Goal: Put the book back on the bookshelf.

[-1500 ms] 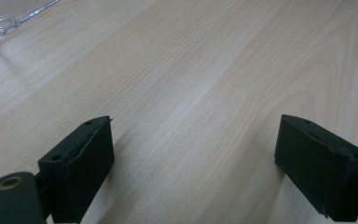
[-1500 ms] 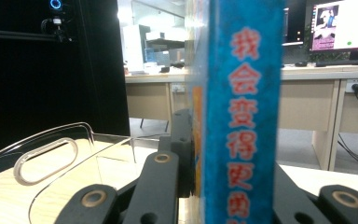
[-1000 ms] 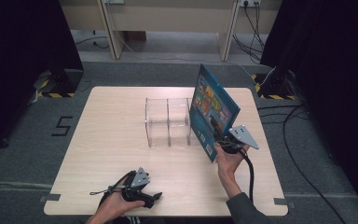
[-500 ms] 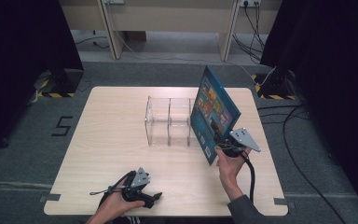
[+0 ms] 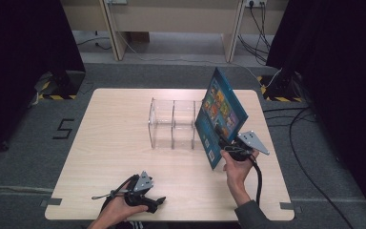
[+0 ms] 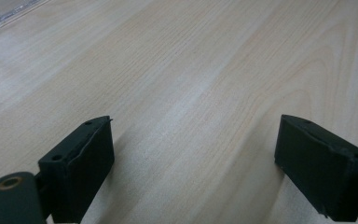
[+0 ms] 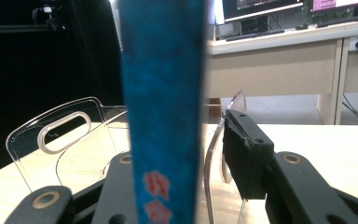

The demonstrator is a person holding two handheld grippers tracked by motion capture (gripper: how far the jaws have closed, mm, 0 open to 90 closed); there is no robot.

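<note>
A blue picture book (image 5: 221,117) stands on edge at the right end of the clear acrylic rack (image 5: 171,124), its top leaning right. In the right gripper view the book (image 7: 163,93) rises between two clear dividers (image 7: 60,135). My right gripper (image 5: 225,144) straddles its near lower corner. Its jaws have just been opening with the book between them. The right pad (image 7: 244,149) stands apart from the cover, and the book hides the other pad. My left gripper (image 5: 156,202) rests open on the table (image 5: 114,119) near the front edge, with nothing between its jaws (image 6: 193,154).
The rack's two left compartments hold nothing. Bare wood lies left of and in front of the rack. A desk with cables (image 5: 171,19) stands beyond the table, and dark curtains hang on both sides.
The right jaws have spread apart around the book. The book's top has tipped a little to the right. Neither hand has shifted.
</note>
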